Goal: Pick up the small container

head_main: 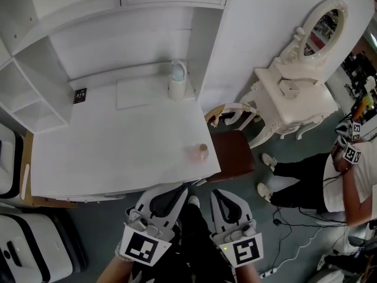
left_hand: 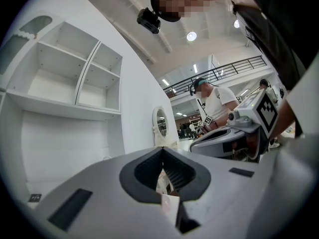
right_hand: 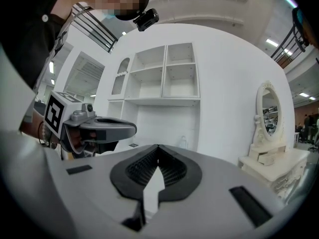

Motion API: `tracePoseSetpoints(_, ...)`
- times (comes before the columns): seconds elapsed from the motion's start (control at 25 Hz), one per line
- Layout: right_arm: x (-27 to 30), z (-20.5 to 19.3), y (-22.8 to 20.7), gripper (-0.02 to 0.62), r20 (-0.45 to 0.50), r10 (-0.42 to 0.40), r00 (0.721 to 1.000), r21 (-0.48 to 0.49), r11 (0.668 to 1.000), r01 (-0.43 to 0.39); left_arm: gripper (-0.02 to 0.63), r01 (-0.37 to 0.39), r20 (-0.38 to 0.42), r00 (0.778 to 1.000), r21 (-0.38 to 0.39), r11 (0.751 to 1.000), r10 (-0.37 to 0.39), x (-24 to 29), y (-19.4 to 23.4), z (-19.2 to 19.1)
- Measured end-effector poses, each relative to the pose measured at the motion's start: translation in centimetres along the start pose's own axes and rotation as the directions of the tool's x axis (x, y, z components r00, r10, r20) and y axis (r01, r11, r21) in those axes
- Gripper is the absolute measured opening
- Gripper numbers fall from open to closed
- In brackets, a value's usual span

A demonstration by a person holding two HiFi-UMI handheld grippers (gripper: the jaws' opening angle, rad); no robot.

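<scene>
The small container [head_main: 201, 151] sat near the front right corner of the bench [head_main: 118, 152], ahead of my fingers and not touching them. It looked pinkish with a tan top, and I couldn't make out what it held. My left gripper [head_main: 180, 190] and right gripper [head_main: 217, 193] hovered side by side off the bench's near edge, each with its fingers pressed together on nothing. A pale jug [head_main: 177, 79] stood at the back by the wall.

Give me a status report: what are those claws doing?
Left claw, right claw shut, empty, by desk front edge. Small container upright near its right corner, untouched. Nothing blocking.
</scene>
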State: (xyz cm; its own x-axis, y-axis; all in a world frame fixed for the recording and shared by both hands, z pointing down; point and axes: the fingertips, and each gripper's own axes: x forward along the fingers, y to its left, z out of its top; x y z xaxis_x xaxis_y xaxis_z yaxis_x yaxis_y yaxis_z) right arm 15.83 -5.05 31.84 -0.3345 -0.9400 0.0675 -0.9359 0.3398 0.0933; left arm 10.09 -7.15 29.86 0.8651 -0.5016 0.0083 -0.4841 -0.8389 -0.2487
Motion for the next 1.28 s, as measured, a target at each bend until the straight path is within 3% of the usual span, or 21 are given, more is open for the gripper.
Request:
tracePoseSetpoints(0.44,3.7,-1.9,-5.3,0.002,-0.014,0.054,0.998,0.002,0.999,-0.054,0.002,-0.058,-0.048,0.997,-0.011,0.998,0.057,4.8,2.2,-2.2)
tracePoseSetpoints(0.88,9.1,-6.4,-8.8,0.005,-0.08,0.195,0.978,0.03,0.981,-0.193,0.002,-0.168,-0.132,0.978,-0.042,0.985,0.161,8.3,4.5,-6.2)
tracePoseSetpoints(1.28,13.2,-12.4,-10.3,0.101,-0.192,0.282,0.94,0.017,0.959,-0.284,0.002,-0.255,-0.214,0.949,-0.084,0.963,0.232,9.9,6.1,-8.8)
